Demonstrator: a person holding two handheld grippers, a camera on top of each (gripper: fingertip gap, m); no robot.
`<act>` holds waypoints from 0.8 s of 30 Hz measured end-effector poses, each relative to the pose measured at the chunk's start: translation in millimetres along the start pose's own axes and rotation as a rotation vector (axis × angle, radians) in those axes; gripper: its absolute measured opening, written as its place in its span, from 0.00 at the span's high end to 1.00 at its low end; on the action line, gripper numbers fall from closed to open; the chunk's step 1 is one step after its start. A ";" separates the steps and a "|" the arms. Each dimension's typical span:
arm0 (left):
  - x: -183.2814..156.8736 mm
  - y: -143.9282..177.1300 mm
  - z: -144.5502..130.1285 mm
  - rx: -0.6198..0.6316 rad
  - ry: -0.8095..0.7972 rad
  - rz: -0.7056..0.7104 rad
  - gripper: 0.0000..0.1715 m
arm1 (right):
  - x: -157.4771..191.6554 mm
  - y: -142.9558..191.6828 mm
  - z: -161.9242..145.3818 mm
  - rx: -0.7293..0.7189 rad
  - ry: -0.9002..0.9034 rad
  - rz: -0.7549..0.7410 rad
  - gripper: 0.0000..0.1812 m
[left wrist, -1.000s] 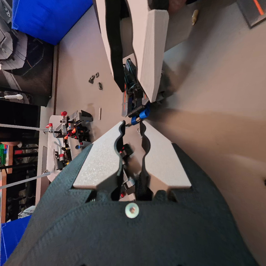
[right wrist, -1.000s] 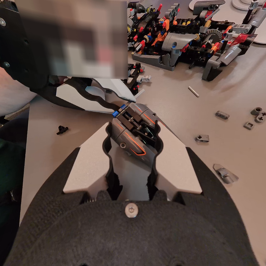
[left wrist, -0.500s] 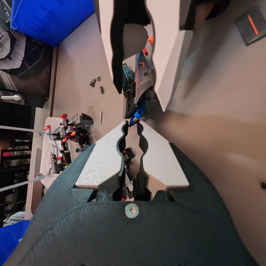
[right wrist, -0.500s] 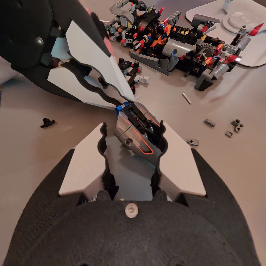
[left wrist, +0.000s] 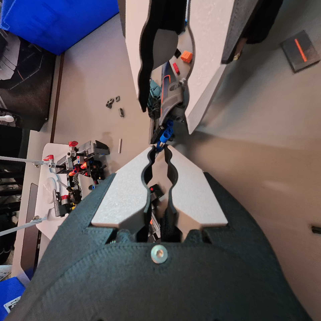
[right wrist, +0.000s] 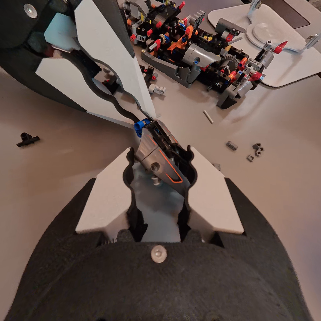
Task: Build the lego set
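right claw [right wrist: 160, 151] lifted, clamping grey curved orange-striped assembly [right wrist: 156, 156] | left claw [left wrist: 159, 149] narrowed, pinching its thin pin [left wrist: 159, 146]

2 wrist cams close, facing, sharing grey subassembly [left wrist: 171, 97]

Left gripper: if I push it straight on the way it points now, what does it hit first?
The left gripper would meet the blue connector at the near end of the grey-and-orange subassembly, right at its fingertips. The right gripper holds that subassembly. Contact already looks likely, though depth is unclear.
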State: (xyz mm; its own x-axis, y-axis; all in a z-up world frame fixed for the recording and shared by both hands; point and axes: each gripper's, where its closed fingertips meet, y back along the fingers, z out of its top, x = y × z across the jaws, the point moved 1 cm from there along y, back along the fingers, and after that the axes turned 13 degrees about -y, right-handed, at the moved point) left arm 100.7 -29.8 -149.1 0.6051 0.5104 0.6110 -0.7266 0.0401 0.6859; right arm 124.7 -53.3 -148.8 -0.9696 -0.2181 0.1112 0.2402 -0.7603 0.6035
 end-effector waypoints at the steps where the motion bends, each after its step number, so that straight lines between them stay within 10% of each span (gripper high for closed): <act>1: 0.6 0.5 0.4 -0.003 0.006 -0.004 0.95 | 0.4 1.1 1.3 -0.010 -0.012 0.011 0.68; 24: 3.2 5.0 -3.3 -0.022 0.044 0.032 0.92 | -1.8 6.0 6.7 -0.069 -0.123 0.097 0.71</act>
State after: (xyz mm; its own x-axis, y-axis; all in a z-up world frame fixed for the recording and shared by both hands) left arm 98.0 -25.2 -145.0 0.5668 0.5492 0.6141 -0.7527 0.0422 0.6570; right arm 127.6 -53.4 -140.1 -0.9392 -0.2188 0.2646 0.3313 -0.7803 0.5304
